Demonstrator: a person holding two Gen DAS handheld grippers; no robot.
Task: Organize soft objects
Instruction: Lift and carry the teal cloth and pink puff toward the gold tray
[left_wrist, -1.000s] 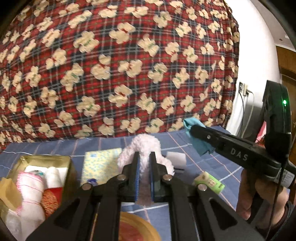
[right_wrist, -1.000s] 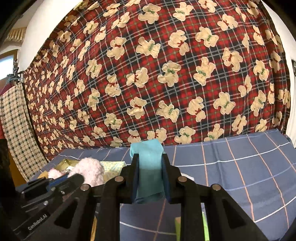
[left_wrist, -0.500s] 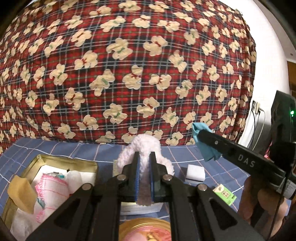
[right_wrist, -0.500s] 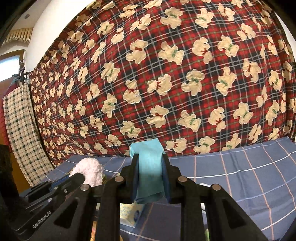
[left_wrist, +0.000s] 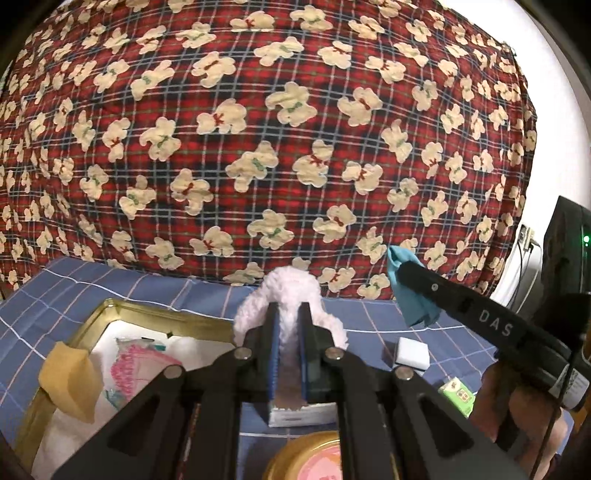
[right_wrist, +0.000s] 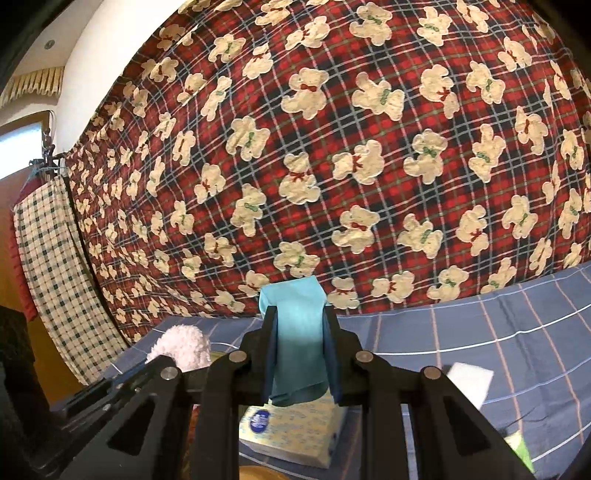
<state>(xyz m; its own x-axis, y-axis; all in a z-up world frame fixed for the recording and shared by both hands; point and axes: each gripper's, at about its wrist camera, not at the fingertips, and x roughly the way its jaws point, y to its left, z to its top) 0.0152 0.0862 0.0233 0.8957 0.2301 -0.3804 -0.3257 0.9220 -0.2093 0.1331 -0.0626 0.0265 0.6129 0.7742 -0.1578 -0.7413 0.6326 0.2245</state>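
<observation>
Fluffy toy (left_wrist: 291, 295), pale pink, sits at centre of the left wrist view, pinched between the closed jaws of the left hand-held gripper (left_wrist: 287, 354). At lower left lies a gold tin (left_wrist: 147, 317) holding white and pink soft things, a tan cloth (left_wrist: 70, 380) draped over its rim. Below the jaws are a tissue pack (left_wrist: 299, 415) and a gold lid (left_wrist: 295, 450); right of them, a white sponge (left_wrist: 412, 352) and a green carton (left_wrist: 458, 395). At right, the right hand-held gripper (right_wrist: 300, 354) is clamped on a teal cloth (right_wrist: 297, 339). All rests on a blue checked bed (left_wrist: 369, 325), backed by a red teddy-bear quilt (left_wrist: 258, 129).
</observation>
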